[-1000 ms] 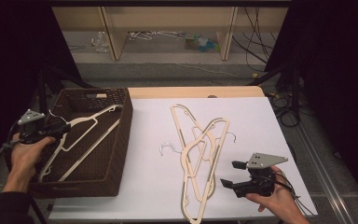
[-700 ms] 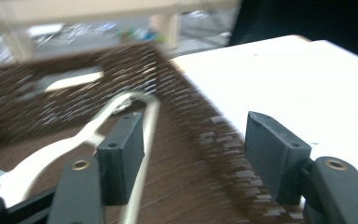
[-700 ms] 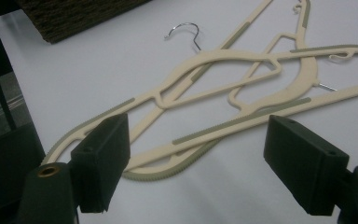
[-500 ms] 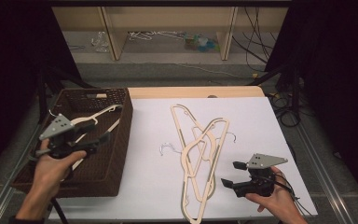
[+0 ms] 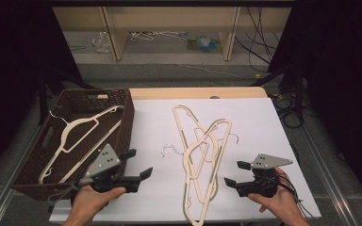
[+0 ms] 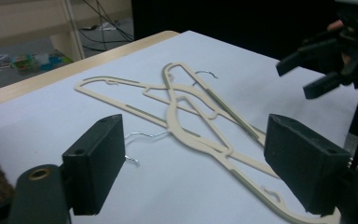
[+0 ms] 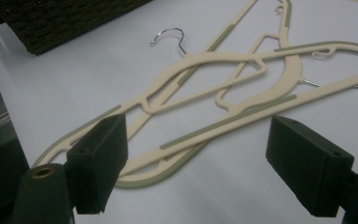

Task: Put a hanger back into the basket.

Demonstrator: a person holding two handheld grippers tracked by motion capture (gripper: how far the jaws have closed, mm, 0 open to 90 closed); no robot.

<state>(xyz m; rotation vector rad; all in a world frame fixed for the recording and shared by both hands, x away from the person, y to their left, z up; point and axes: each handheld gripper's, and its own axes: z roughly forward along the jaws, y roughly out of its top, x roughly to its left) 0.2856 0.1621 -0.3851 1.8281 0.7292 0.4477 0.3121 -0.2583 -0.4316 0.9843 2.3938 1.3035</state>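
Lab: dark curtains (image 5: 23, 42), floor cables (image 5: 259, 42)

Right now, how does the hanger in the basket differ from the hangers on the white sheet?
The hanger in the basket lies alone, inside the brown woven basket; the hangers on the white sheet lie crossed over one another in a pile. The basket one lies slantwise, hook toward the far left corner; the pile runs lengthwise between the left gripper and right gripper. All are cream with metal hooks.

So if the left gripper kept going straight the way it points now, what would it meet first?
Probably the pile of cream hangers on the white sheet: the left gripper points across it, jaws open and empty, with a wire hook nearest. Depth is uncertain.
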